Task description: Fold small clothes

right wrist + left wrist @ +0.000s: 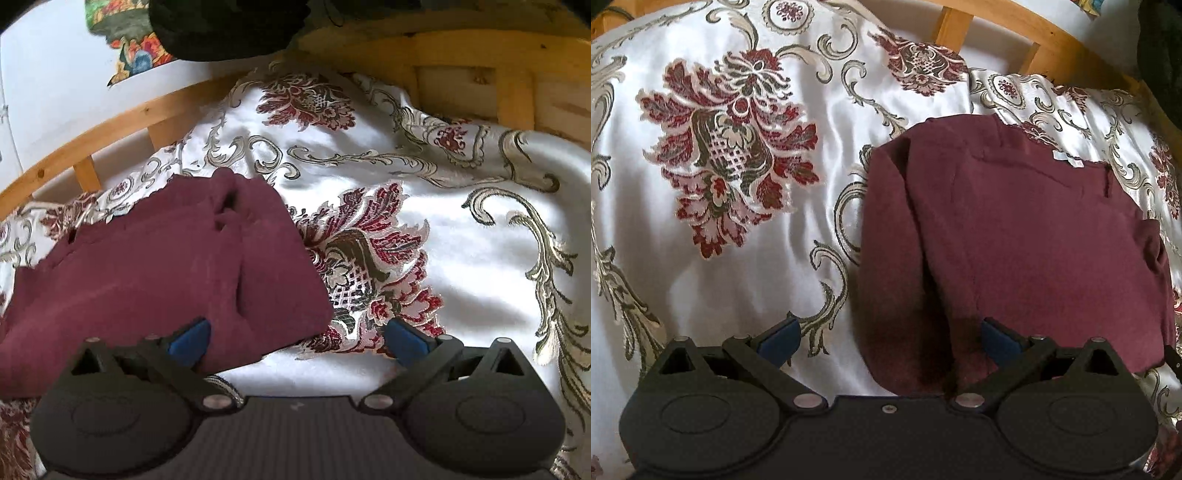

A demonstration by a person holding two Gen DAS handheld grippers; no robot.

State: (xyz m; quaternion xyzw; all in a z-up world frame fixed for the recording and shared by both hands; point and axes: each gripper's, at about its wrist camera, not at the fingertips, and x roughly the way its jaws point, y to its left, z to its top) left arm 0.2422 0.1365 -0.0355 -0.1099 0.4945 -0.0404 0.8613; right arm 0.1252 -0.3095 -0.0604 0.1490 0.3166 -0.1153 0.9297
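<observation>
A small maroon garment [1015, 240] lies folded on a white satin bedspread [820, 122] with red floral embroidery. It also shows in the right wrist view [159, 266] at the left. My left gripper [890, 336] is open and empty, over the garment's near left edge, with its right blue pad [997, 338] above the cloth. My right gripper [295, 339] is open and empty, over the garment's near right corner, with its left blue pad [188, 341] above the cloth.
A wooden bed rail [1034, 40] with slats runs along the far edge and also shows in the right wrist view [122, 118]. A dark object [221, 26] and a colourful patterned cloth [125, 48] lie beyond the rail. A white wall [48, 92] is behind.
</observation>
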